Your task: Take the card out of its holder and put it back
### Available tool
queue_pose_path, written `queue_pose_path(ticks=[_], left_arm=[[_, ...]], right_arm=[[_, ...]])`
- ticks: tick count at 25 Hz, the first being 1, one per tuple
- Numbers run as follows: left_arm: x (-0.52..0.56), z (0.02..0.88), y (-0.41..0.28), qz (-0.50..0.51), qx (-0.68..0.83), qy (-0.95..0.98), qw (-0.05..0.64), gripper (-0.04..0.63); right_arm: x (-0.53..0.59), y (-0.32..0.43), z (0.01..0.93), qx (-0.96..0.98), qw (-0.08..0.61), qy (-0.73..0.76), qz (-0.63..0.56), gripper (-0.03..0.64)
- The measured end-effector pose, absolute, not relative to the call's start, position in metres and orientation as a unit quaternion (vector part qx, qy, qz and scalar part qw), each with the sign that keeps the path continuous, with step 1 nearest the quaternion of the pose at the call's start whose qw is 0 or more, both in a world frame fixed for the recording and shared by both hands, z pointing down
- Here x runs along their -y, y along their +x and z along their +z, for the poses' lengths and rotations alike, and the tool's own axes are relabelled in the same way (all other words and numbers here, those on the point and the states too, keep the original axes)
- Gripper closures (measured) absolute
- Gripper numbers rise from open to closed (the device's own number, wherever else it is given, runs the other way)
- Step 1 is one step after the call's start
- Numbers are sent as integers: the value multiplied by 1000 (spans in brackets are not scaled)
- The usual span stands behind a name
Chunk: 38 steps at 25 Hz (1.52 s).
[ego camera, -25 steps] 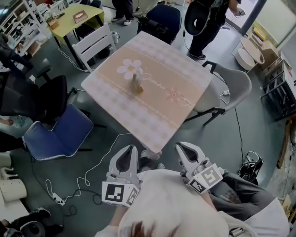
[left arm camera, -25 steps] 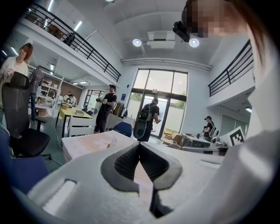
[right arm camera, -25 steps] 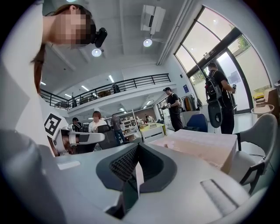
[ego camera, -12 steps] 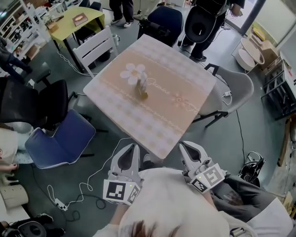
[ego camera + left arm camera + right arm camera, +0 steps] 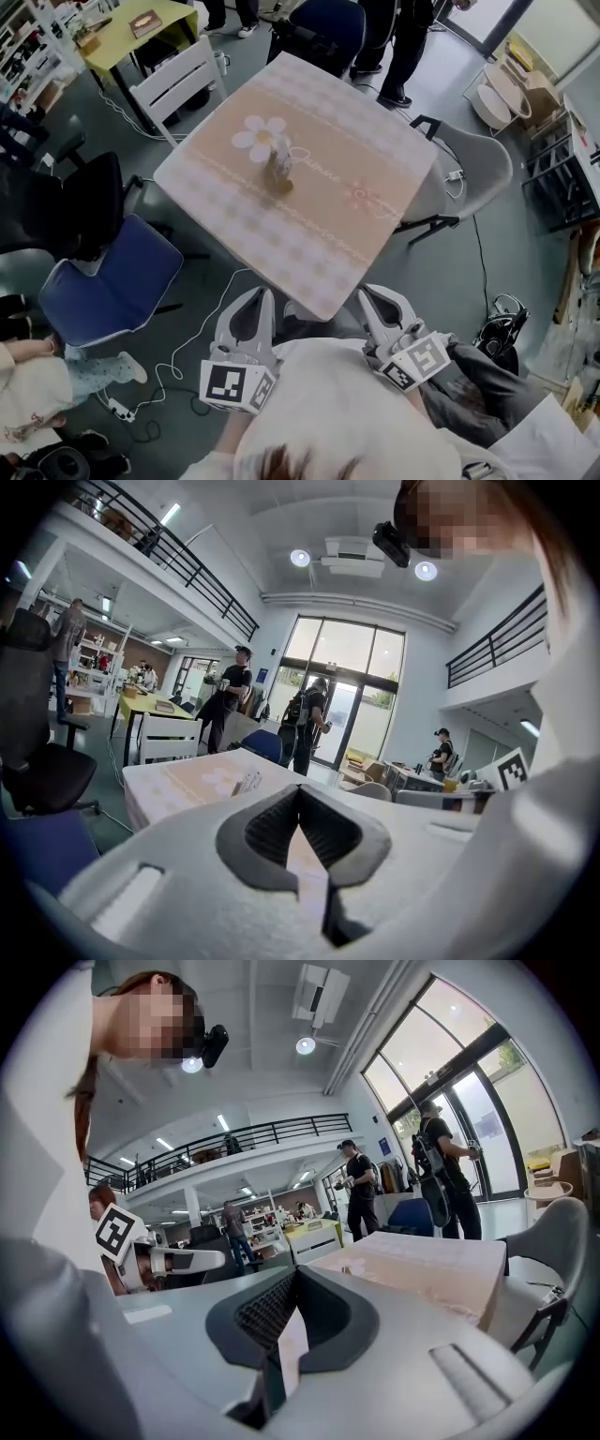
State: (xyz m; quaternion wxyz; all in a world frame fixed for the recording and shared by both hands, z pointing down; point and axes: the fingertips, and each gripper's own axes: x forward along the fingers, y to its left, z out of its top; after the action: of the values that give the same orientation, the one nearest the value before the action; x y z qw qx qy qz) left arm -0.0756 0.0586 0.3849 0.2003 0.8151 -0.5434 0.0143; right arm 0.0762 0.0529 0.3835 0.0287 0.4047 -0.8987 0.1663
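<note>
Table [image 5: 328, 141] peach, checked border; chair [image 5: 108, 277] blue; desk [image 5: 117, 39] yellow.

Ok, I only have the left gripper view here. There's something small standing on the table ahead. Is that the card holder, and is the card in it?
Observer: Yes. The head view shows the card holder standing beside the flower print on the table, with the card upright in it.
Operator: And on the other side, anything held?
Observer: Nothing. Its own view shows the right gripper with jaws together and empty.
Operator: Is either one over the table?
Observer: No. From above, the left gripper and the right one sit either side of the table's near corner, short of it.
</note>
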Motion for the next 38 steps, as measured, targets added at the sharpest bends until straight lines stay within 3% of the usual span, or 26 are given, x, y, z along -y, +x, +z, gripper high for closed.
queue_pose_path(ticks=[15, 38], left_arm=[[-11, 376, -56, 12, 567, 800, 198, 595], [6, 364, -94, -2, 657, 735, 168, 595]], right_arm=[[10, 98, 379, 905, 33, 387, 170, 618], [50, 89, 387, 927, 33, 333, 172, 618]])
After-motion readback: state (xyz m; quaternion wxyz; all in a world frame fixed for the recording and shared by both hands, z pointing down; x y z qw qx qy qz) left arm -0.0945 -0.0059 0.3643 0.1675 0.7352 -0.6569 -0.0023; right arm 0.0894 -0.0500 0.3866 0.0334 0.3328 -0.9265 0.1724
